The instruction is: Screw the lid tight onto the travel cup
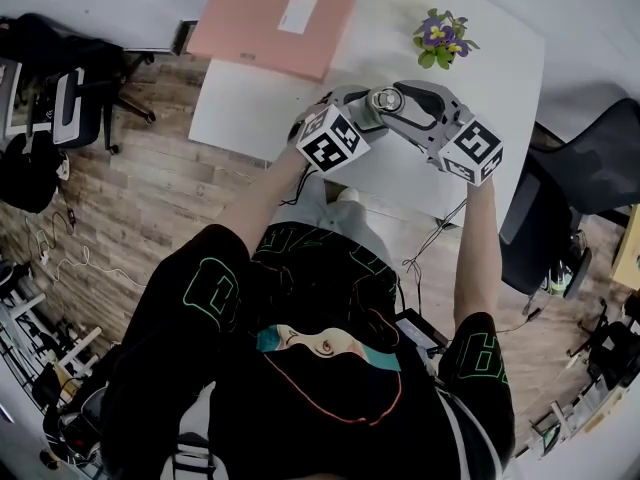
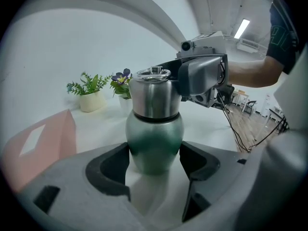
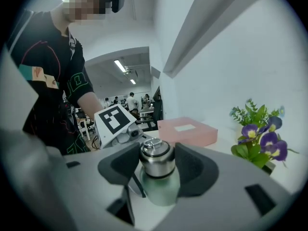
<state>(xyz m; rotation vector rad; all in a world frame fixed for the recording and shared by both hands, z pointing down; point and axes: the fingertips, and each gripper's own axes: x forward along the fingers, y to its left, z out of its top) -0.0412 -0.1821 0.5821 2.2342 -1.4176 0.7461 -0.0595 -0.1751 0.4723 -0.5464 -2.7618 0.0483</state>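
I see travel cup (image 2: 154,134) standing on white table (image 1: 505,78), left gripper (image 2: 155,163) clamping green body, right gripper (image 3: 157,167) pinching steel lid (image 3: 156,155). Risk, my judgement: grip slips on smooth steel, or cup twists in left clamp, lid ends loose

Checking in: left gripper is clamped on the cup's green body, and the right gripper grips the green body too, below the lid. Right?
Not quite. The right gripper is closed on the steel lid, above the green body, as the right gripper view shows. The left gripper does clamp the cup by its green body.
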